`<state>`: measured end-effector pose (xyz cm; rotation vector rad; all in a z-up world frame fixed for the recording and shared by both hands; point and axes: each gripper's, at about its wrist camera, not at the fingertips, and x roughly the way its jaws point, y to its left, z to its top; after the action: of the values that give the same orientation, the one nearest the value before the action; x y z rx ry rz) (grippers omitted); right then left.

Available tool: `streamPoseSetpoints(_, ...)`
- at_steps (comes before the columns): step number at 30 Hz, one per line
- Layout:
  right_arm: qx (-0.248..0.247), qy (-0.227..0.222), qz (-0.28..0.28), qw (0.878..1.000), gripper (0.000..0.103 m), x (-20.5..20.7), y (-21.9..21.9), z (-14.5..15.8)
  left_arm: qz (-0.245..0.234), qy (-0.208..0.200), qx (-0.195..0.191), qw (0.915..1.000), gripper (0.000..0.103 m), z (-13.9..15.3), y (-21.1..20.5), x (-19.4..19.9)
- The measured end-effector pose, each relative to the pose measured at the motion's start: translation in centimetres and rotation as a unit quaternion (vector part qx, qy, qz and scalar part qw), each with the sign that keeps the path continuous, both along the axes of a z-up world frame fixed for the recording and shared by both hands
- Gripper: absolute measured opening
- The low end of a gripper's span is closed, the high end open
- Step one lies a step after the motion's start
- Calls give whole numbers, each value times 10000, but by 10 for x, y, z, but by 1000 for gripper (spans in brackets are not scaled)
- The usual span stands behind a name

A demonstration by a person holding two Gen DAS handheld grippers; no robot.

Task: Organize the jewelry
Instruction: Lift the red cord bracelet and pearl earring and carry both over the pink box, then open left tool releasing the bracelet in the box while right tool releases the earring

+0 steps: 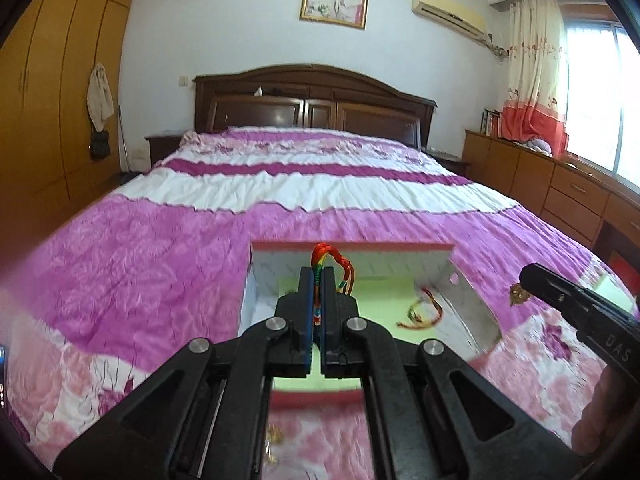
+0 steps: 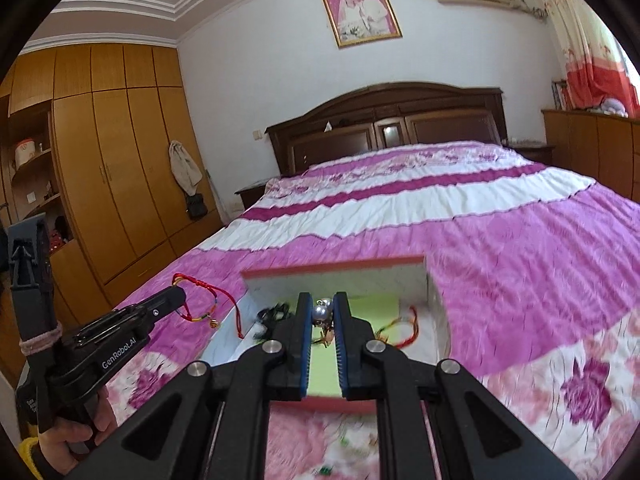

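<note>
Two grippers — bracelet [image 1: 320, 276], pearl earring [image 2: 323, 309] pinched.

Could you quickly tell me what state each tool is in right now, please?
Left tool: closed on the braided cord bracelet.
Right tool: closed on a pearl ornament, above the box.

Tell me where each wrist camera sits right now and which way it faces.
Left wrist: rides the left claw, looking along its fingers over the open box toward the headboard; claw shut on a rainbow cord bracelet; right claw enters at right.
Right wrist: rides the right claw, same heading, shifted right; it pinches a pearl piece; left claw and hand at left.
Shared: box, bed, headboard, framed photo, red cord in the box.
</note>
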<state>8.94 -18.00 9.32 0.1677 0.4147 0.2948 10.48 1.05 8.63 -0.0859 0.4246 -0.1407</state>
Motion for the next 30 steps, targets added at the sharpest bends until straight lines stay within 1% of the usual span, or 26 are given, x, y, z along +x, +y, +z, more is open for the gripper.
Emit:
streamPoseSetpoints(5, -295, -166, -231, 9992, 12, 20, 2, -10, 91, -198, 144, 9997, 0, -6, -7, 15)
streamPoseSetpoints(9, -382, -159, -343, 9986, 12, 35, 2, -23, 184, -246, 299, 9991, 0, -19, -12, 25)
streamPoseSetpoints(11, -395, -141, -443, 9981, 12, 44, -1, -31, 202, -207, 352, 9990, 0, -26, -13, 30)
streamPoseSetpoints(13, -366, -81, -497, 9981, 12, 50, -3, -38, 222, -109, 363, 9990, 0, -35, -14, 36)
streamPoseSetpoints(17, -327, 175, -600, 9975, 12, 66, -10, -54, 260, 136, 336, 9990, 0, -51, -13, 47)
streamPoseSetpoints(22, -379, 536, -626, 9959, 12, 78, -11, -73, 200, 552, 349, 9977, 0, -69, -15, 59)
streamPoseSetpoints(27, -410, 794, -613, 9941, 12, 86, -11, -86, 138, 880, 350, 9954, 0, -78, -18, 66)
streamPoseSetpoints(30, -411, 831, -593, 9939, 12, 87, -11, -88, 122, 1059, 337, 9937, 0, -82, -19, 70)
